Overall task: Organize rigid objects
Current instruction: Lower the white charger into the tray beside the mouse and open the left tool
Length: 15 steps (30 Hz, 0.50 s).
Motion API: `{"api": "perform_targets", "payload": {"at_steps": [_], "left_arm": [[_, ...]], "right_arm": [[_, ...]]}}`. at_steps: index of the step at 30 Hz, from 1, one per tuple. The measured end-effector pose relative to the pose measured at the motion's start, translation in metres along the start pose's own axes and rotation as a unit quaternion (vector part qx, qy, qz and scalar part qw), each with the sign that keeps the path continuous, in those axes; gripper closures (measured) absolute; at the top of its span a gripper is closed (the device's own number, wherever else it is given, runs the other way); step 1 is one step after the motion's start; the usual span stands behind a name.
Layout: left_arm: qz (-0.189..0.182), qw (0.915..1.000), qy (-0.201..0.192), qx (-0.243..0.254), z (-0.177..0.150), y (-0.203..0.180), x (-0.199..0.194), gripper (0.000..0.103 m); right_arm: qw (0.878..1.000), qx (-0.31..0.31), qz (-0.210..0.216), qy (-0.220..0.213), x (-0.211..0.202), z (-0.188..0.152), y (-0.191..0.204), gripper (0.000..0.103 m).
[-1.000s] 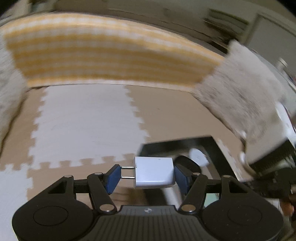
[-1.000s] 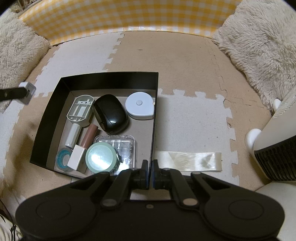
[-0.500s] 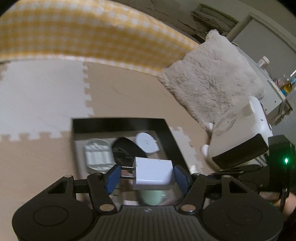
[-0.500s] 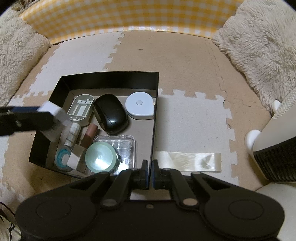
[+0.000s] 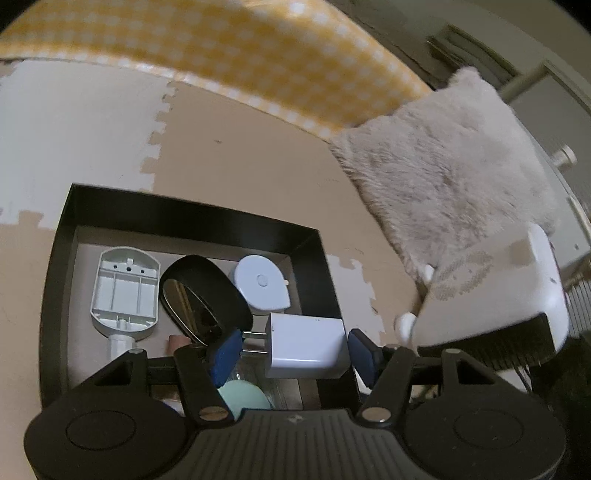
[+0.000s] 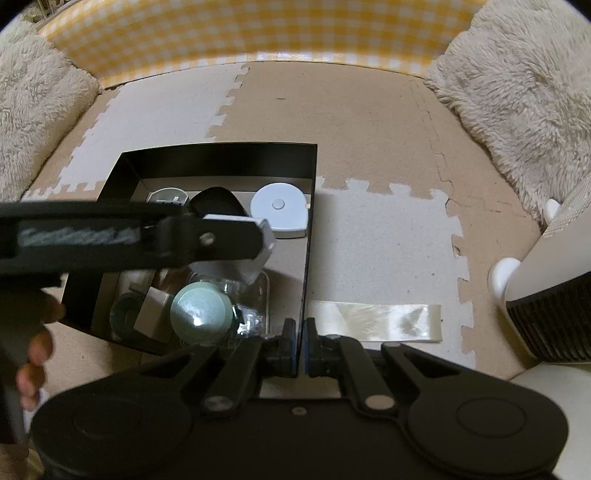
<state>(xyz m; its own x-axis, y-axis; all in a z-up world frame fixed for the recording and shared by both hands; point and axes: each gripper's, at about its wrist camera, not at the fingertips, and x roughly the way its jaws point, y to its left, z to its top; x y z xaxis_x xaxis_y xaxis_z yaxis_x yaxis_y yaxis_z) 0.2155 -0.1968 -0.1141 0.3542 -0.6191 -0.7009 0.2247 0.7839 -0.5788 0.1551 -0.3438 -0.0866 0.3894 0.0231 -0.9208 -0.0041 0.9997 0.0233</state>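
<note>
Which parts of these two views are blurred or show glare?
Left wrist view: the checked yellow cloth and fluffy cushion smear; the white charger stays sharp. Right wrist view: the left gripper crossing is blurred; glare on the green lid and tape strip.

Foam puzzle mat [image 6: 369, 122] covers the floor in tan and white tiles. Yellow gingham panel [image 6: 258, 33] runs along the far edge. Fluffy cream cushion [image 6: 517, 85] at the right, a second cushion [image 6: 33, 103] at the left. White heater [image 5: 524, 295] with a dark grille near the right cushion. Strip of clear tape [image 6: 373, 321] lies flat on the mat.
</note>
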Motion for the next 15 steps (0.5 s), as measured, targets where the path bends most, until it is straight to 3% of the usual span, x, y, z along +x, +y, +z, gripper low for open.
{"api": "perform_targets", "payload": {"at_steps": [6,9,15], "left_arm": [[0.022,0.9997,-0.001,0.009,0.0008,-0.0042,0.0104,0.036],[0.027,0.9995,-0.002,0.015,-0.0014,-0.0068,0.0082,0.021],[0.046,0.9981,0.002,0.042,-0.0045,-0.0054,0.0005,0.019]], "right_arm": [[1.000,0.000,0.000,0.000,0.0001,0.0002,0.0002,0.098],[1.000,0.000,0.001,0.000,0.0001,0.0000,0.0002,0.098],[1.000,0.001,0.003,0.001,0.0003,-0.0004,-0.0002,0.098]]}}
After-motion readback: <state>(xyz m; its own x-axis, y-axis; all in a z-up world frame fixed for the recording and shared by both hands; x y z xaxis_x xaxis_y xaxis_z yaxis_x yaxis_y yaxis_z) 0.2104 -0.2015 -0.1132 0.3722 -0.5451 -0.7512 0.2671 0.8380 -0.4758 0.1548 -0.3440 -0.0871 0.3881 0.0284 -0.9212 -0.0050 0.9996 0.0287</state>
